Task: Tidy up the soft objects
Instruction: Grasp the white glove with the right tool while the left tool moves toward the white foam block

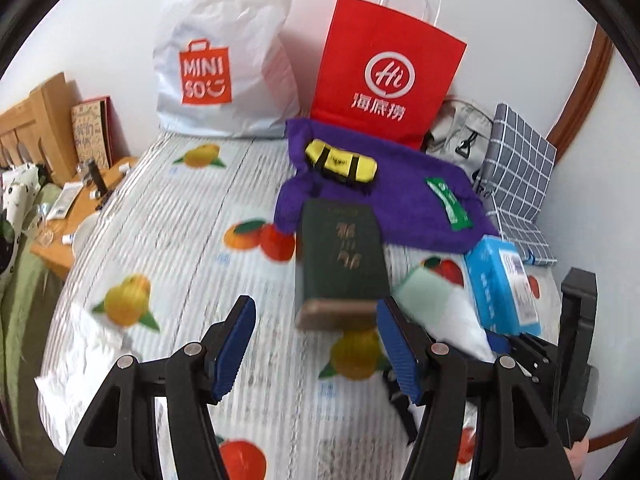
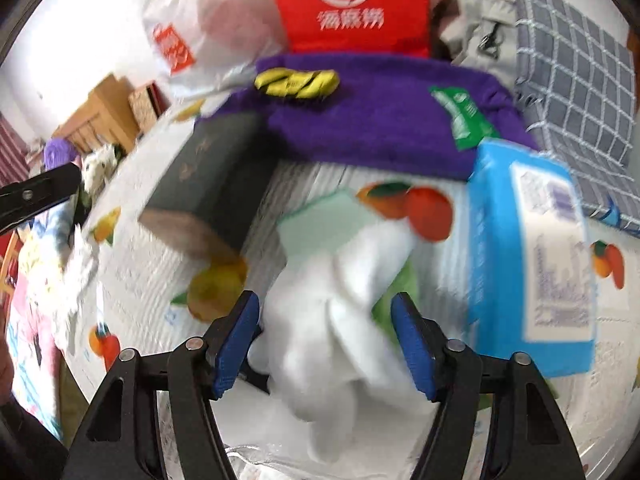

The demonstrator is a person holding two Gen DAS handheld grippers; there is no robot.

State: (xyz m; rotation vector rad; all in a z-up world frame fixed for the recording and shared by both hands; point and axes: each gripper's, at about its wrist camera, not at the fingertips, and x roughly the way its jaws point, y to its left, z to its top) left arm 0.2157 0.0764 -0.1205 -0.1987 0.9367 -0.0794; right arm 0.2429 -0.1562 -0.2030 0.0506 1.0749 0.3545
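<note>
On the bed: a sheet [image 1: 168,240] printed with oranges and grey stripes is spread, and the soft things are scattered over its right half.
Left gripper [image 1: 316,344]: it is held over bare sheet with its blue pads apart; nothing is seen between them, so it is released.
Right gripper [image 2: 324,344]: it is seen with its blue pads parted around a crumpled white cloth [image 2: 332,320]; the picture is blurred and it cannot be told whether the pads press on the cloth.
White cloth: it is bunched on the near part of the sheet, with a pale green folded piece [image 2: 324,220] just beyond it, touching or overlapped.
Dark green book [image 1: 340,256]: it is laid near the middle of the sheet, its far end resting on the edge of the purple towel.
Purple towel [image 1: 400,204]: it is spread at the far side, in front of the bags; a yellow and black pouch [image 1: 340,160] is set on its far left part and a green packet [image 1: 450,204] on its right part.
Blue tissue pack [image 1: 504,284]: it is placed right of the white cloth, near the towel's right corner.
Grey checked cushion [image 1: 516,184]: it is propped at the far right, against the wall.
Grey bag [image 1: 460,136]: it is tucked between the cushion and the red paper bag.
Red paper bag [image 1: 384,76]: it is stood upright against the wall behind the towel.
White plastic bag [image 1: 228,52]: it is stood left of the red bag, marked with an orange logo.
Wooden bedside table [image 1: 76,216]: it is seen at the far left, with small items scattered on it.
</note>
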